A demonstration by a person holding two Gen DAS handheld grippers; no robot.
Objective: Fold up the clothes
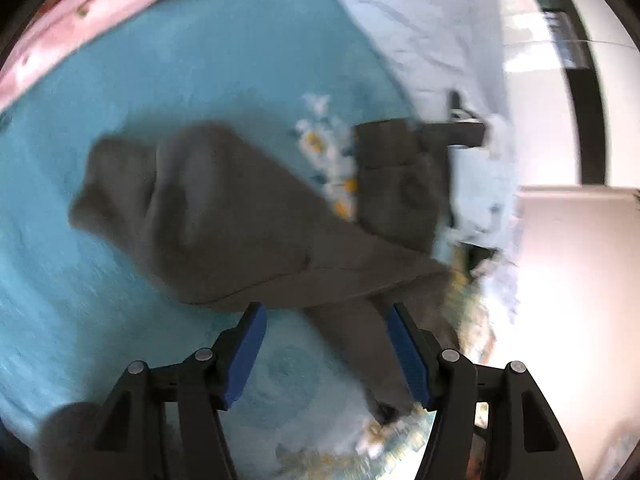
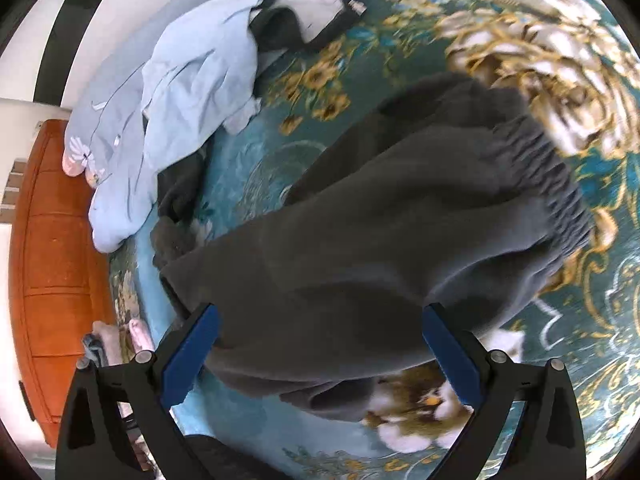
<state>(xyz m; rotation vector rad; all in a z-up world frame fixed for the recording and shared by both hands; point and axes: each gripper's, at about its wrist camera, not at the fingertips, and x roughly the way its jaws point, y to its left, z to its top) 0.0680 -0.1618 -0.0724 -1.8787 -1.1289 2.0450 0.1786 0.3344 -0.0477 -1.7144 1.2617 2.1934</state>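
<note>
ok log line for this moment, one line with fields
grey sweatpants unfolded on teal floral bedspread | left gripper open, empty | right gripper open, over pants | pale blue garment beside

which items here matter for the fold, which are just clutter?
In play: grey pants, left gripper and right gripper, both open, holding nothing.

Lying about: light blue clothes, black-and-white bag, pink fabric, floral bedspread, orange bed frame.

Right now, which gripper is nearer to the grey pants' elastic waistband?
Right. The right gripper hangs open over the grey pants near the waistband; the left gripper is open at the leg end.
</note>
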